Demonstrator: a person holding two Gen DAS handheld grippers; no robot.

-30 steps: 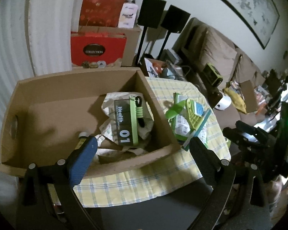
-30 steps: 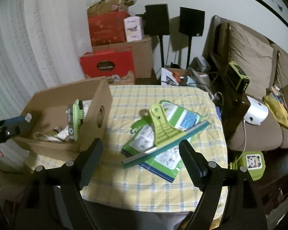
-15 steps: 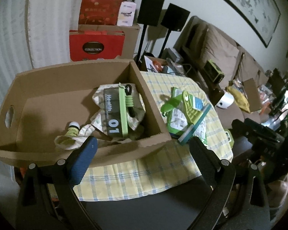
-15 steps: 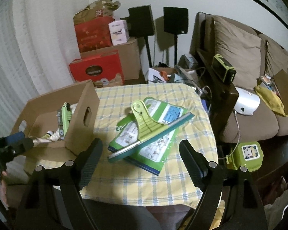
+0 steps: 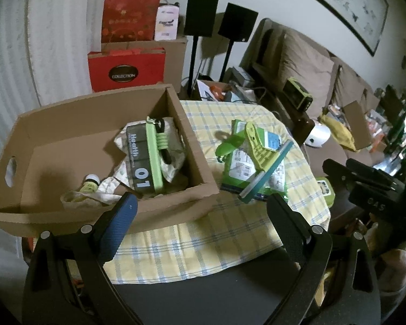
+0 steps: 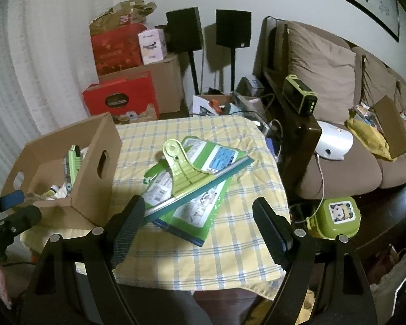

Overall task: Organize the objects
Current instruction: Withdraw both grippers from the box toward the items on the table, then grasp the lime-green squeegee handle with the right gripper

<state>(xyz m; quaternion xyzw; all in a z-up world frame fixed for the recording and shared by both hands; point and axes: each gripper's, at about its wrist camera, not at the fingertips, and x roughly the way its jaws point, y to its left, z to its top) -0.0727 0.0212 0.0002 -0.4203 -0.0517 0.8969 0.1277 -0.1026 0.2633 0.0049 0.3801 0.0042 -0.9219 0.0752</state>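
Observation:
A cardboard box (image 5: 67,124) stands on the left of a table with a yellow checked cloth (image 5: 216,233). Inside it lie a grey-green "Health 01" pack (image 5: 146,157), crumpled paper and a small bottle (image 5: 90,184). A green squeegee (image 6: 192,173) lies on a flat green package (image 6: 197,200) right of the box; it also shows in the left wrist view (image 5: 257,149). My left gripper (image 5: 200,211) is open and empty, held back off the table's near edge. My right gripper (image 6: 197,214) is open and empty before the squeegee. The box also shows in the right wrist view (image 6: 94,162).
Red and brown boxes (image 6: 124,94) and two black speakers on stands (image 6: 208,29) stand behind the table. A brown sofa (image 6: 338,140) with clutter is to the right. A green lunch box (image 6: 335,216) sits by the table's right edge.
Both grippers have drawn back and up from the table, so the box and squeegee look smaller and farther. Nothing on the table moved. Both grippers stayed open.

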